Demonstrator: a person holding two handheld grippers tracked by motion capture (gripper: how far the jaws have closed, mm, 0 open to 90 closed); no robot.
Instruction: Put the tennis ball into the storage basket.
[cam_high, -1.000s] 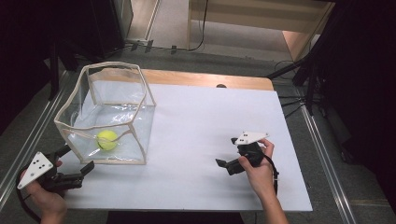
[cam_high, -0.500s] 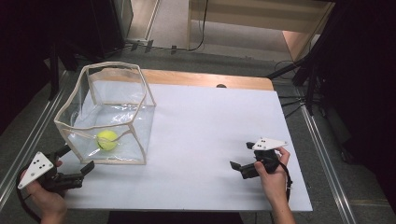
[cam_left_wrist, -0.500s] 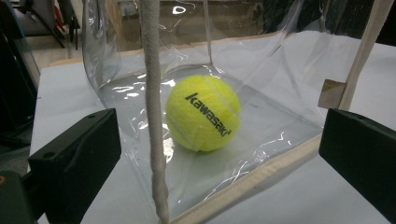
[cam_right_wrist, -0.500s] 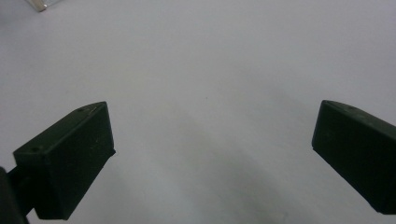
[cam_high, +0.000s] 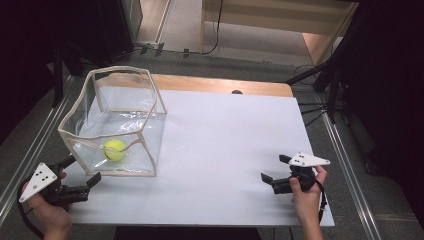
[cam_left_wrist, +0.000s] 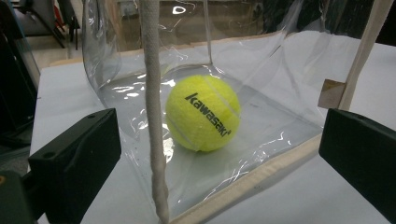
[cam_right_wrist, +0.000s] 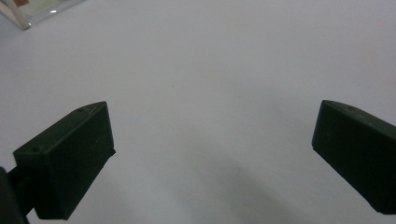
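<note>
The right gripper (cam_high: 274, 169) has slid toward the lower right, away from the box (cam_high: 152, 100) — jaws spread, empty; left gripper (cam_high: 82, 170) spread beside the ball (cam_high: 114, 149).

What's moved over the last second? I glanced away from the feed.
The right gripper drew back toward the person and out toward the table's right edge, jaws open and empty throughout; nothing was taken hold of or let go. The left gripper stayed by the near corner of the clear bag, open, and the yellow tennis ball inside did not shift.
</note>
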